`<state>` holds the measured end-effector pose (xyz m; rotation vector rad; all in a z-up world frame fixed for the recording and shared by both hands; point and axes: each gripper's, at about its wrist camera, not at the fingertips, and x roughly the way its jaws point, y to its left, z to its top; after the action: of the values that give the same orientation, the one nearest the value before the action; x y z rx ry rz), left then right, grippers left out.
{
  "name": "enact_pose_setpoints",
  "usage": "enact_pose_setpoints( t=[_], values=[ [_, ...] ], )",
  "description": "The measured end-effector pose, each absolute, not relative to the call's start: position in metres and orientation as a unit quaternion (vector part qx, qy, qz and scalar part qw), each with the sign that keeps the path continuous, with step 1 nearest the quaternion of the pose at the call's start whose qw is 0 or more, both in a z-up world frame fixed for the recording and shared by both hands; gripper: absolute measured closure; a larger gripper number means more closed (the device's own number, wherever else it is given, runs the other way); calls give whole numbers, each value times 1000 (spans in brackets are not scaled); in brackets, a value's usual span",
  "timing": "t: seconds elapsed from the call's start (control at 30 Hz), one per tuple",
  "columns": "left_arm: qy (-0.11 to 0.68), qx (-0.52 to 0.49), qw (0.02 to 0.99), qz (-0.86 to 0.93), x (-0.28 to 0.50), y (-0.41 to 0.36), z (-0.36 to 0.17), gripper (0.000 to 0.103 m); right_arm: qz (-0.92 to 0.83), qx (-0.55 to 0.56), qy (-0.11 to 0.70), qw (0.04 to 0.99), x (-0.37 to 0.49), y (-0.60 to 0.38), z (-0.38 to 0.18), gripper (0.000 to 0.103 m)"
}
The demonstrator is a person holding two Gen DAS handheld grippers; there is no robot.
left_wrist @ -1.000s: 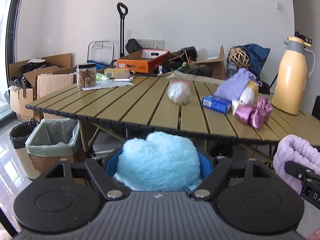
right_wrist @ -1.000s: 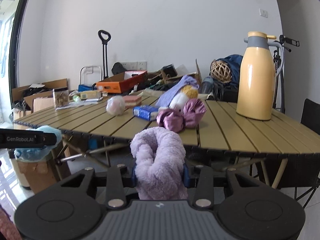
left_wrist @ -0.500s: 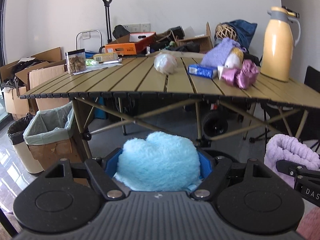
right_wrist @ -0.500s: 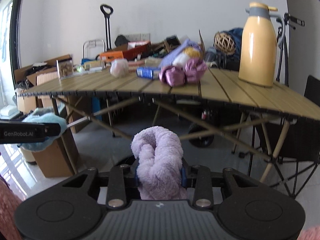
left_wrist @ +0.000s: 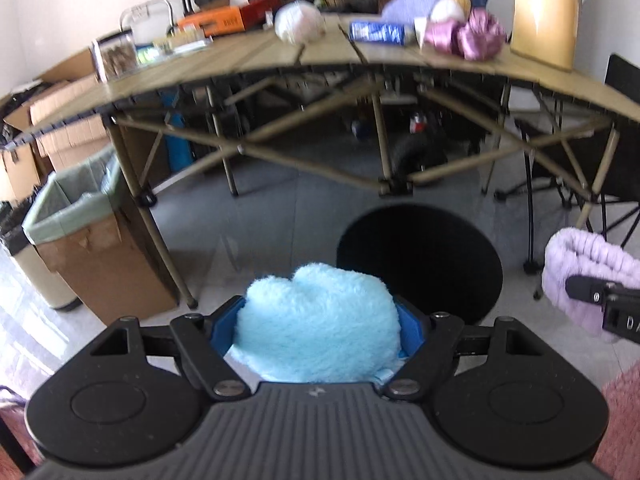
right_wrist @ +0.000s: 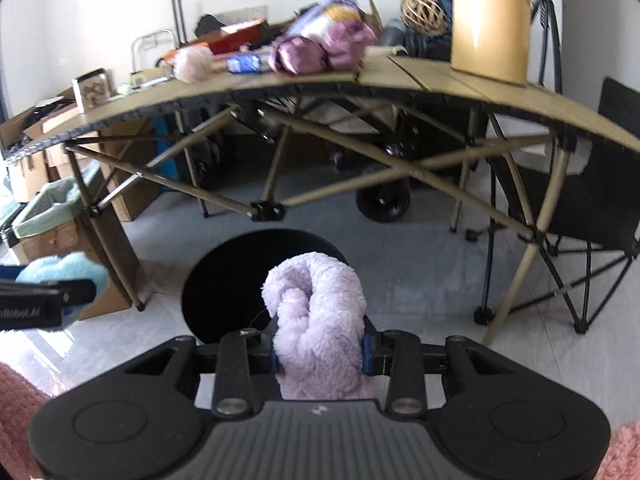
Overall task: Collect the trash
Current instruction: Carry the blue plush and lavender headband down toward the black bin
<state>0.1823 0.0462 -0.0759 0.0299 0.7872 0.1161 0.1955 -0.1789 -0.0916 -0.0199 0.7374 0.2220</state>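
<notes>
My left gripper [left_wrist: 320, 322] is shut on a fluffy light-blue plush [left_wrist: 320, 326], squeezed between its blue pads. My right gripper [right_wrist: 320, 354] is shut on a fluffy lilac plush [right_wrist: 316, 320]. Both point down at the floor below the table edge. A round black bin opening [left_wrist: 424, 256] lies just beyond the blue plush, and the same bin [right_wrist: 224, 284] sits behind the lilac plush. The lilac plush [left_wrist: 584, 268] shows at the right of the left wrist view, the blue plush [right_wrist: 68, 274] at the left of the right wrist view.
A slatted folding table [left_wrist: 248, 64] stands ahead with a white ball, a blue pack [left_wrist: 376, 32], pink-purple cloth [left_wrist: 468, 36] and a yellow thermos [left_wrist: 544, 12]. A lined cardboard bin [left_wrist: 80, 220] stands at the left. A black folding chair [right_wrist: 592, 200] is at the right.
Both grippers have sunk and tilted downward with their plushes held. The tabletop has risen in view, and the table's legs, the floor and the black bin have come into sight.
</notes>
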Motion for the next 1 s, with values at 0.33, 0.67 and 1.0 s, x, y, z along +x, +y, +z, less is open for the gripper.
enact_pose_setpoints(
  t=[0.33,0.67,1.0],
  values=[
    [446,9,894,48,205,43,-99,25,84,4,397,914,215,-192,-115,69],
    [489,2,871,44,221,42,-114,25,72,22,410,909,227,-199,-125,69],
    [506,6,862,39,232,35,-120,25,63,33,417,906,234,-204,-131,69]
  ],
)
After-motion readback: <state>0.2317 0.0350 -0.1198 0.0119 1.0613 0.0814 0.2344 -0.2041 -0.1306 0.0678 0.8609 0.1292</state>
